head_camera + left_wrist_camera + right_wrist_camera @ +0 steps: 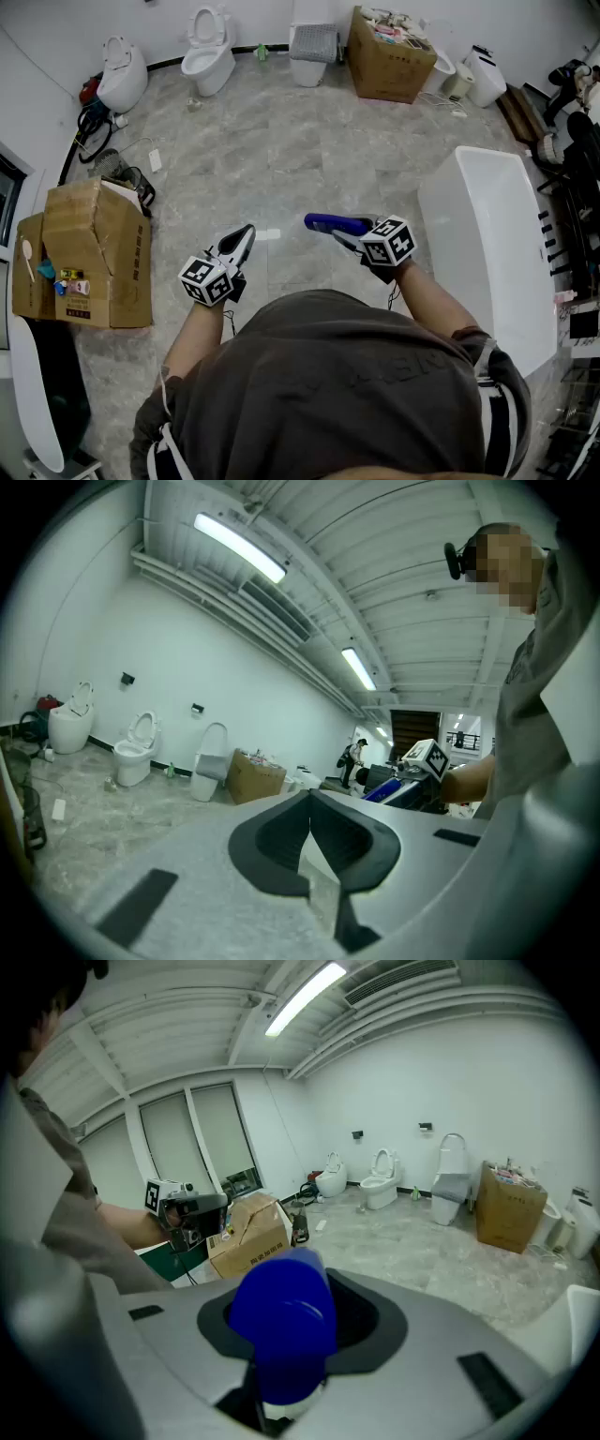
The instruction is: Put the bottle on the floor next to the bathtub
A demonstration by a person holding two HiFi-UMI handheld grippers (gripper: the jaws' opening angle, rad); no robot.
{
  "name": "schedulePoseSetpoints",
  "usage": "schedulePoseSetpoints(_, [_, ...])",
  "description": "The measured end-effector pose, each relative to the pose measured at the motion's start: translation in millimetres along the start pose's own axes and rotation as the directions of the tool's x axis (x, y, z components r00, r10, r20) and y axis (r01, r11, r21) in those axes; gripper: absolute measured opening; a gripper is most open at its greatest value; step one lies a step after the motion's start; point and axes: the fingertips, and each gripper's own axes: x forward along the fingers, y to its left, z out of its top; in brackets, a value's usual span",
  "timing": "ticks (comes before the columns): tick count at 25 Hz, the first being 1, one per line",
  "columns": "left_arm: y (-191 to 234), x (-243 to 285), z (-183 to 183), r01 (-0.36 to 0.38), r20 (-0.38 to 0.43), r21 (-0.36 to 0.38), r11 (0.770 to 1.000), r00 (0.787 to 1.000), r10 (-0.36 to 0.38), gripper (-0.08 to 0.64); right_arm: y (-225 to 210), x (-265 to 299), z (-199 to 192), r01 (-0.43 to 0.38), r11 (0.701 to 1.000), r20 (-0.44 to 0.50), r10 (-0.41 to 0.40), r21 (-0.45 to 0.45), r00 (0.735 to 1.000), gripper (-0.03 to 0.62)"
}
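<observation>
A blue bottle point(328, 223) lies sideways in my right gripper point(349, 231), held at about waist height over the grey marble floor. The jaws are shut on it. In the right gripper view the bottle point(281, 1321) fills the space between the jaws, blue end toward the camera. The white bathtub point(487, 234) stands on the floor just right of that hand. My left gripper point(244, 238) hangs to the left at the same height, jaws shut and holding nothing point(309, 803). From the left gripper view I see the bottle point(389, 787) in the other hand.
Open cardboard boxes point(94, 248) stand at the left, another box point(389, 56) at the far wall. Two toilets point(208, 52) and a white bin point(312, 47) line the back. Dark shelving point(577, 216) lies beyond the tub. Cables point(94, 131) trail at the far left.
</observation>
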Motion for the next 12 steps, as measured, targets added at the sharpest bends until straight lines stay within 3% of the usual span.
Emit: schedulePoseSetpoints(12, [-14.7, 20.8, 0.1, -0.016, 0.002, 0.0, 1.0, 1.0, 0.016, 0.005, -18.4, -13.3, -4.5, -0.015, 1.0, -0.015, 0.015, -0.011, 1.0, 0.138])
